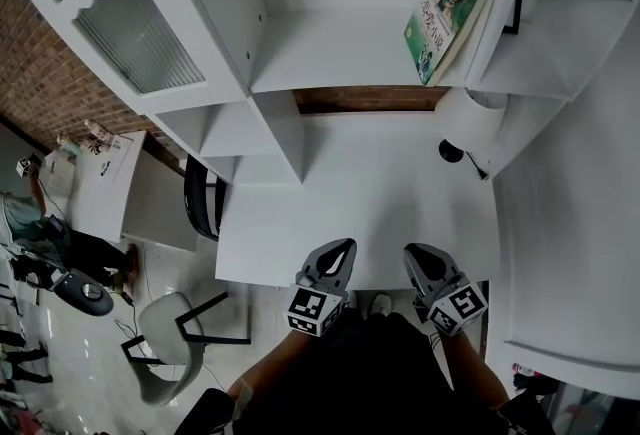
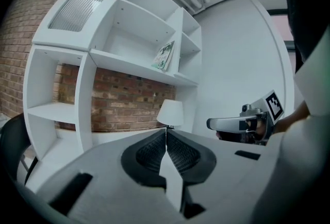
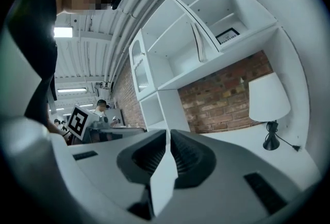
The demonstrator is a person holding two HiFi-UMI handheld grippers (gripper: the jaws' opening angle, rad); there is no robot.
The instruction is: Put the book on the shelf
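Nearest, well short of the lamp (image 1: 470, 118), the left gripper (image 1: 343, 246) and right gripper (image 1: 416, 252) hover side by side over the front edge of the desk (image 1: 350, 193), each with its jaws pressed together on nothing. Beyond and above the lamp, the book (image 1: 443, 15) already stands on the shelf (image 1: 330, 53), tilted, leaning against the upright panel over the lamp. The placing looks done, so the best handling is restraint. If the lean needs correcting, approach from the open side away from the lamp, nudge the cover gently, and avoid tipping it forward onto the shade.
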